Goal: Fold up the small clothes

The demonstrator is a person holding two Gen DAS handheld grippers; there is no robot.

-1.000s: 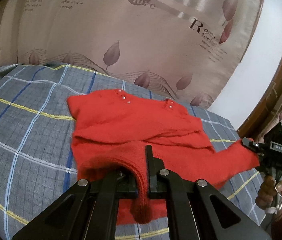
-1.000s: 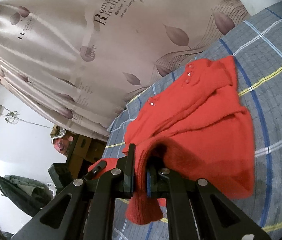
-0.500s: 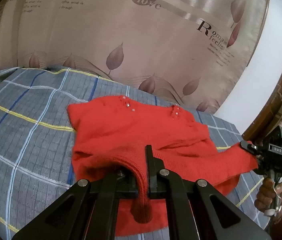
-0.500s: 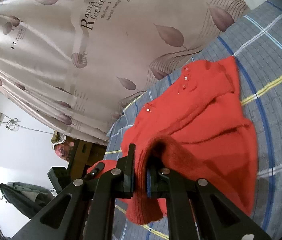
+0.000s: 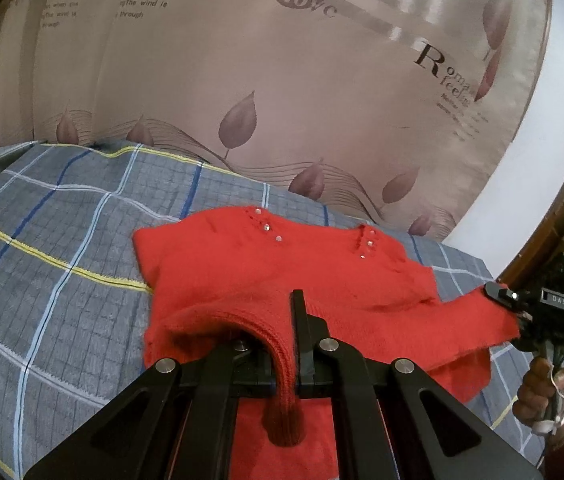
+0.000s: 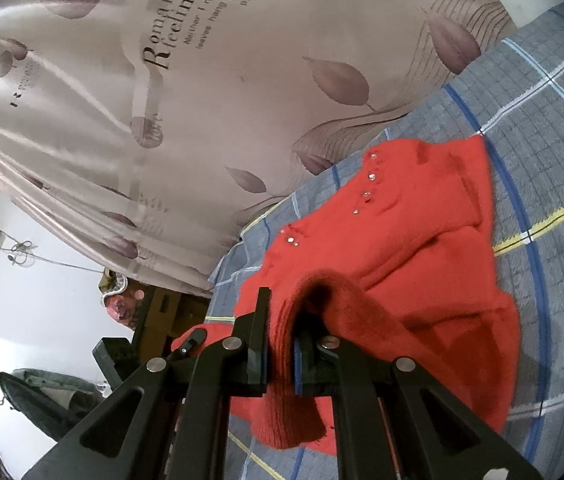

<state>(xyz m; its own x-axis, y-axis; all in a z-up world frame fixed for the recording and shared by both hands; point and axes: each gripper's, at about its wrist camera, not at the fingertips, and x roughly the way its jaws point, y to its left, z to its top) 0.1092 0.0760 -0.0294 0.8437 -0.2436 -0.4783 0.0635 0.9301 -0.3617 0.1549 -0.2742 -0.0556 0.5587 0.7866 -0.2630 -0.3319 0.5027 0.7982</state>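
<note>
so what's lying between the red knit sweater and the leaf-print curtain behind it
Only a bare strip of the grey plaid bedcover separates the red knit sweater from the leaf-print curtain; both wrist views show it.

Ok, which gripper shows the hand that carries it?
The right gripper, at the right edge of the left wrist view: a hand grips its handle. The left gripper shows only its black fingers, shut on the red sweater.
</note>
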